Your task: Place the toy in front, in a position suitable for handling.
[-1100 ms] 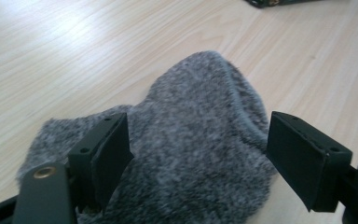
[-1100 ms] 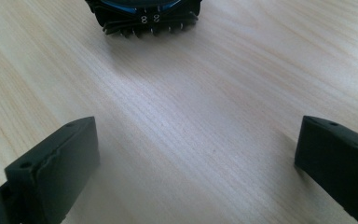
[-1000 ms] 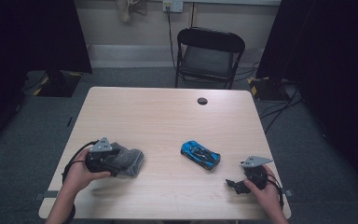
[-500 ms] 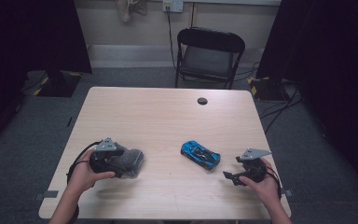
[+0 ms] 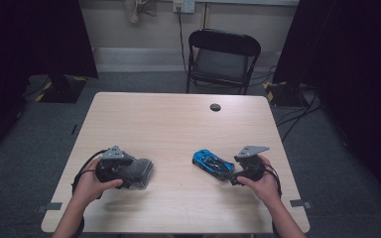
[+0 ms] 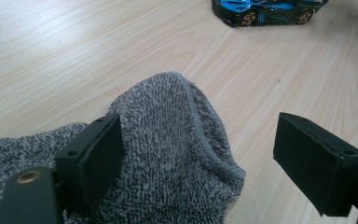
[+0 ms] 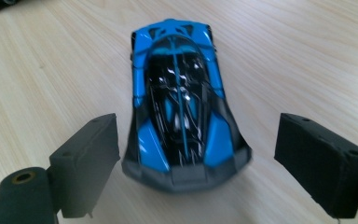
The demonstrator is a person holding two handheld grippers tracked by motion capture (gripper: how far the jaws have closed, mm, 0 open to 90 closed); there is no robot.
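A blue and black toy car (image 5: 211, 162) stands on the wooden table (image 5: 178, 124), right of centre. My right gripper (image 5: 234, 174) is at its near right end. In the right gripper view the car (image 7: 179, 105) sits nose-away between my right gripper's (image 7: 200, 161) open jaws, and its rear lies in the gap with neither jaw touching it. A grey knitted cloth (image 5: 140, 171) lies bunched at the left, with my left gripper (image 5: 129, 171) over it. In the left gripper view the cloth (image 6: 163, 149) humps up between the open jaws of my left gripper (image 6: 200, 156), against the left jaw.
A small black round disc (image 5: 215, 107) lies near the table's far edge. A black folding chair (image 5: 222, 57) stands behind the table. The toy car (image 6: 268, 9) appears at the top of the left gripper view. Bare wood spans the table's middle and back.
My right gripper has moved left and forward from the table's front right corner up to the car's rear. The left gripper and cloth have hardly shifted.
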